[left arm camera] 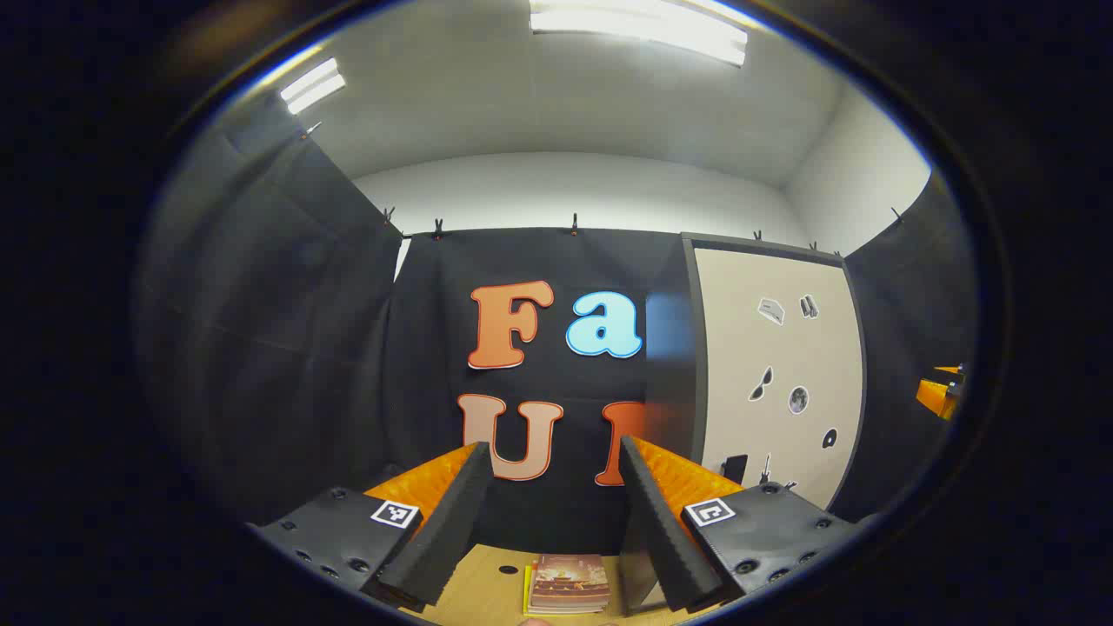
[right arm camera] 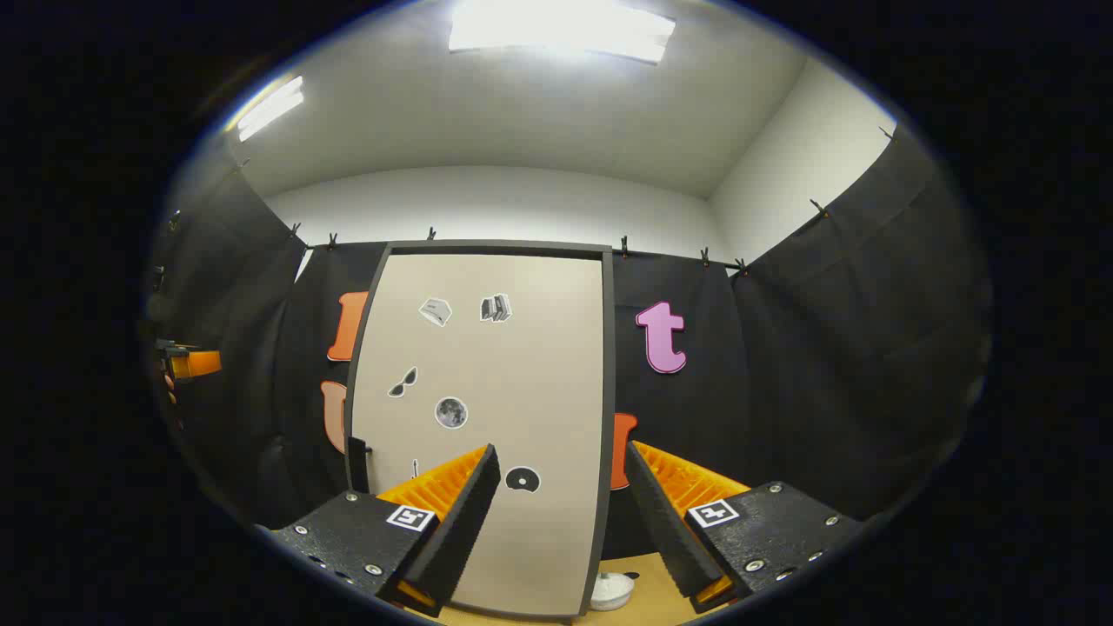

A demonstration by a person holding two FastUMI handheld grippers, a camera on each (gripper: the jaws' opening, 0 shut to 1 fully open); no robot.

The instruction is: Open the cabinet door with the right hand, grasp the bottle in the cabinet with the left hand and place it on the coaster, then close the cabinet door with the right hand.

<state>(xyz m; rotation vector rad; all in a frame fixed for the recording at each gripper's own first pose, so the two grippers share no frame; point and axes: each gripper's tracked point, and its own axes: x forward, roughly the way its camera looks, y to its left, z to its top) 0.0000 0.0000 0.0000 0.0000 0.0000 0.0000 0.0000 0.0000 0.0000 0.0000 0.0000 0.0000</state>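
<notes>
Right gripper view has the right gripper (right arm camera: 556, 513) wide open and empty before the shut beige cabinet door (right arm camera: 504, 417), so steer left to its small dark handle (right arm camera: 357, 465).

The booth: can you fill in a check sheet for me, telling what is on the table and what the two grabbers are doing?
Surface: wooden table, partly in view.
Job's things: cabinet door shut, stickers on it; bottle and coaster not seen.
Clutter: stack of books; small white object by the cabinet's base.
Grippers: left gripper open, empty; right gripper open, empty, facing the door.
Cables: nothing seen.
Surroundings: black cloth walls, ceiling lights.
</notes>
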